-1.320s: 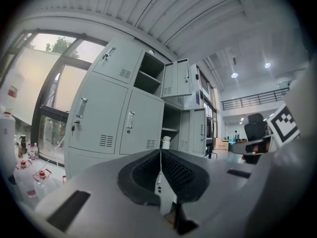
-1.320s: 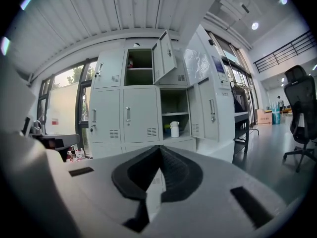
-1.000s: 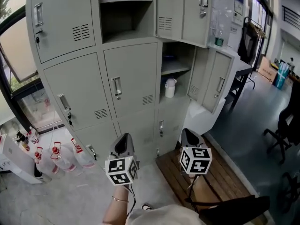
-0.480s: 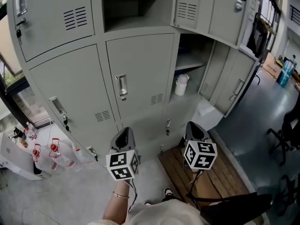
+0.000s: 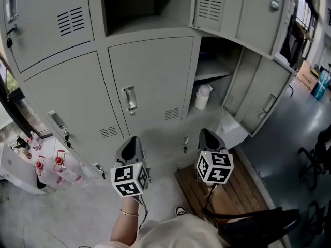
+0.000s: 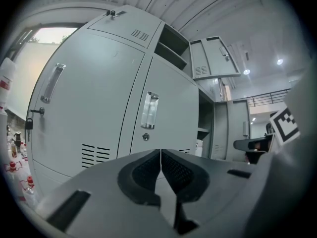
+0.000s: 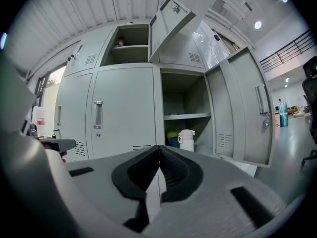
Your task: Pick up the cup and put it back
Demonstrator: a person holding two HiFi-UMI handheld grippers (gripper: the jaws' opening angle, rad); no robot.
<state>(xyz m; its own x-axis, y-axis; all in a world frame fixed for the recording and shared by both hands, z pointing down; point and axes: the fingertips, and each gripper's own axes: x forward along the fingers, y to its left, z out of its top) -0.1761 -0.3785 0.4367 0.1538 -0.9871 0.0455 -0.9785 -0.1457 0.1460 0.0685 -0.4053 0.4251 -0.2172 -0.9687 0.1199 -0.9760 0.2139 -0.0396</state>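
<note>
Grey steel locker bank fills the upper head view. One compartment at its mid-right is open, with its door swung out to the right. A wooden pallet lies on the floor at the foot of the locker bank, right side. L tool and R tool are in front of the locker bank, apart from it and pointing at it. L tool faces a closed door w/ handle, R tool faces the open compartment. Both tools have jaws fully together, nothing between. Red-capped bottles stand at the locker bank's lower left. The cup is white, lidded and upright inside the open compartment, under its shelf, clear of both tools.
</note>
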